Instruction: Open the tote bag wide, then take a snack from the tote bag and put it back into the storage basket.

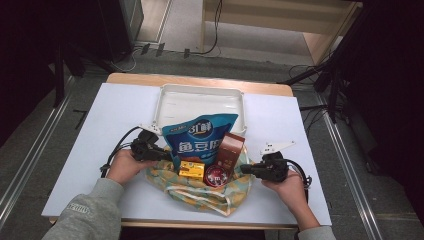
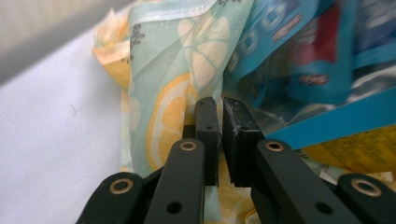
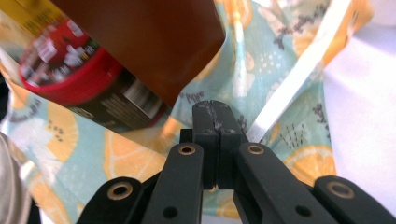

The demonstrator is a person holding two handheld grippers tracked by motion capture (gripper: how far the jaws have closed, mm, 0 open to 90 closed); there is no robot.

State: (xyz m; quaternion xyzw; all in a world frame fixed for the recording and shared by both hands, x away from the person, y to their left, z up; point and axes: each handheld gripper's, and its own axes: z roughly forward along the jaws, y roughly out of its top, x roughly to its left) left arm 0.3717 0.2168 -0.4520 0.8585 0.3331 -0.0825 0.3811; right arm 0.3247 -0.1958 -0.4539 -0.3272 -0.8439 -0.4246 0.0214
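Note:
A lemon-print cloth bag [image 1: 200, 192] lies open on the white table top [image 1: 90, 150]. It holds a blue snack pouch [image 1: 200, 135], a brown box [image 1: 231, 150], a yellow box [image 1: 192, 170] and a red-lidded can [image 1: 216, 176]. My left gripper [image 1: 165, 154] is at the bag's left edge. In the left gripper view its pads [image 2: 220, 112] stand a narrow gap apart against the cloth [image 2: 163, 70], beside the pouch [image 2: 303, 56]. My right gripper [image 1: 243, 169] is at the bag's right edge, its pads [image 3: 215, 109] pressed together over the cloth [image 3: 261, 56], below the brown box [image 3: 154, 37] and can [image 3: 70, 70]. Whether they pinch cloth is hidden.
A white tray [image 1: 200, 88] stands empty behind the bag, against the table's far edge. A pale strap of the bag [image 3: 299, 70] runs beside my right gripper's tips. Dark stands and cables surround the table on the floor.

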